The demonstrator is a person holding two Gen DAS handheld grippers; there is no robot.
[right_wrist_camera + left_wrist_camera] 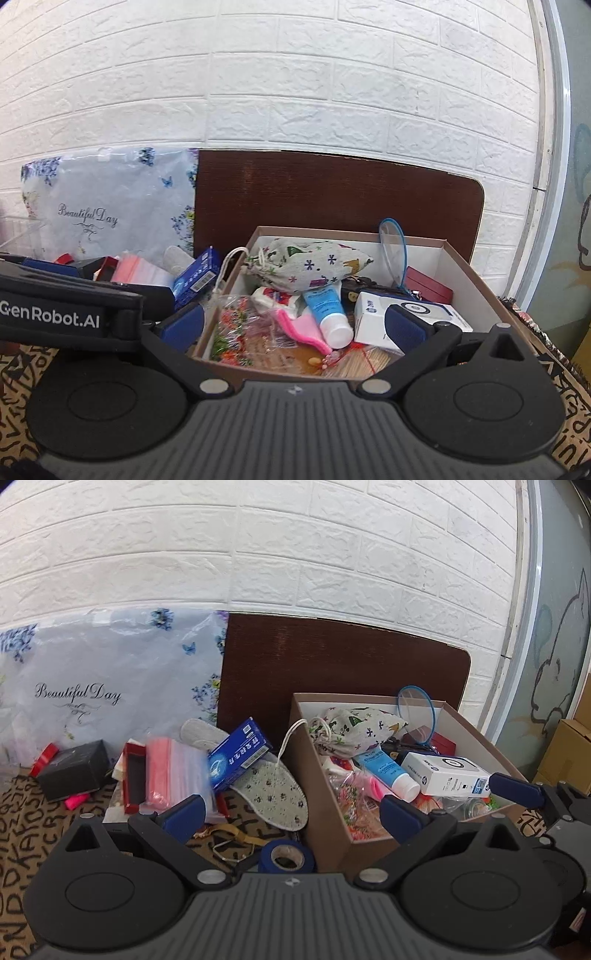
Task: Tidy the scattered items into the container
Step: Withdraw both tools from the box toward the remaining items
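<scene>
Left gripper wide open, empty, hovering over clutter left of cardboard box.

Left to right, at 9 to 11 o'clock from box:
- black box: rigid, light by look; grip across short sides.
- zip bag: soft, slippery; pinch top edge.
- blue carton: stiff, leaning; grip narrow faces.
- insole: floppy; pinch heel edge.
- tape roll: firm; grip through hole.

Right gripper open, empty, over box, already quite full.
</scene>
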